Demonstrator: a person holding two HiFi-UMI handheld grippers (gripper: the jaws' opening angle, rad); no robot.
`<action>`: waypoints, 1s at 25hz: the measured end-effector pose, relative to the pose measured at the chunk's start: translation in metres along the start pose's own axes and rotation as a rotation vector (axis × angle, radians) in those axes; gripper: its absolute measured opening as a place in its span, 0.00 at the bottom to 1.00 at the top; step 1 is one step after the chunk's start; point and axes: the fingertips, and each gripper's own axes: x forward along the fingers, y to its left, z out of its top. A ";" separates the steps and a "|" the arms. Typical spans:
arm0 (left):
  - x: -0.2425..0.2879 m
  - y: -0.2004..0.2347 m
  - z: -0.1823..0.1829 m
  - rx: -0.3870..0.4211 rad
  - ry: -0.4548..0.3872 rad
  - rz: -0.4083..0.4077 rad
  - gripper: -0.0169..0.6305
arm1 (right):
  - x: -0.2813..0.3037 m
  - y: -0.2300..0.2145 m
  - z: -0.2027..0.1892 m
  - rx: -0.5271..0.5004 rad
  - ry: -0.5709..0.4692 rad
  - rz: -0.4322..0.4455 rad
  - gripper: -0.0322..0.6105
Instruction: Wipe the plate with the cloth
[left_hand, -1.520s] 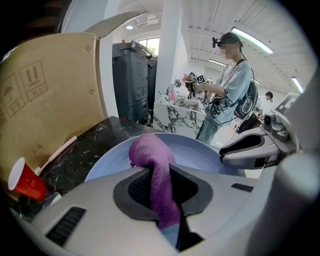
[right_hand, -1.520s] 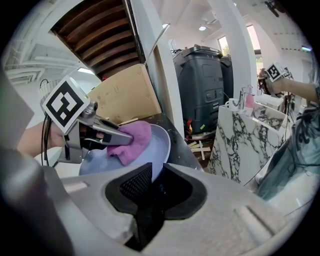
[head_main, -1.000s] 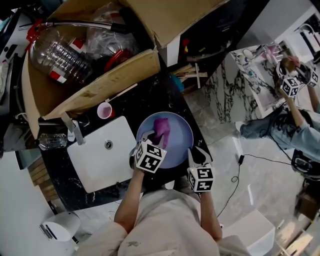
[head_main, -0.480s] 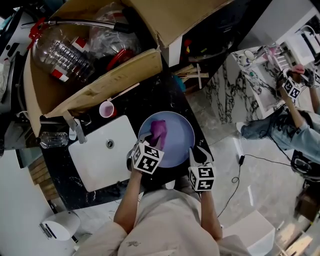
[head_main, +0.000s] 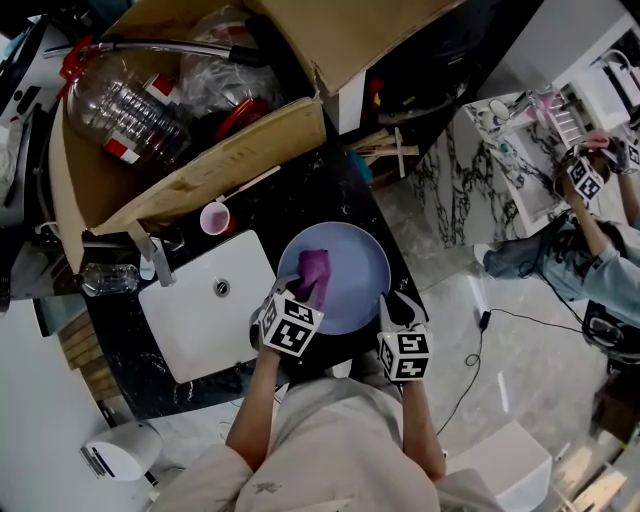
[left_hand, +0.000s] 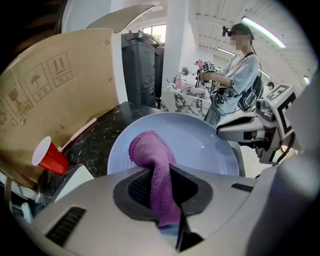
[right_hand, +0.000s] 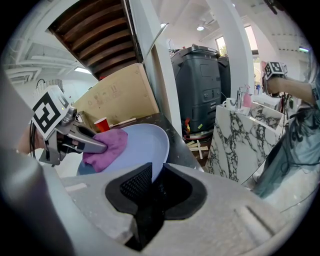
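Lavender-blue plate (head_main: 352, 260) at the centre of the head view, resting on a black marbled countertop (head_main: 290, 205) just right of a white sink (head_main: 195, 325). A purple cloth (head_main: 314, 270) is bunched on the left half of the plate. The left gripper (head_main: 300, 290) is at the plate's lower left edge. Its own view shows its jaws clamped on the cloth: one end is pinched between the dark pads and the rest humps forward onto the plate's surface. The right gripper (head_main: 388, 303) is at the plate's lower right. Its own view shows its jaws closed on the plate's rim, which runs down into the narrow gap between the two black pads.

A small red cup (head_main: 213, 217) sits on the countertop to the upper left of the plate, near the far corner of the sink. Behind it, an open cardboard box (head_main: 200, 170) fills the upper left of the head view and holds a clear plastic bottle (head_main: 120, 105) among other clutter. At the far right of the frame a second person (head_main: 590, 255) holds marker-cubed grippers over a marble-patterned counter.
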 end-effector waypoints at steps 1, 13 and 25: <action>-0.001 -0.002 -0.002 0.002 0.004 -0.003 0.12 | 0.000 0.000 0.000 0.001 -0.001 0.000 0.16; -0.003 -0.030 -0.014 0.045 0.032 -0.060 0.12 | 0.000 -0.001 0.001 0.007 -0.003 -0.002 0.16; 0.009 -0.056 0.001 0.104 0.017 -0.120 0.12 | 0.000 0.000 0.000 0.012 -0.006 -0.003 0.16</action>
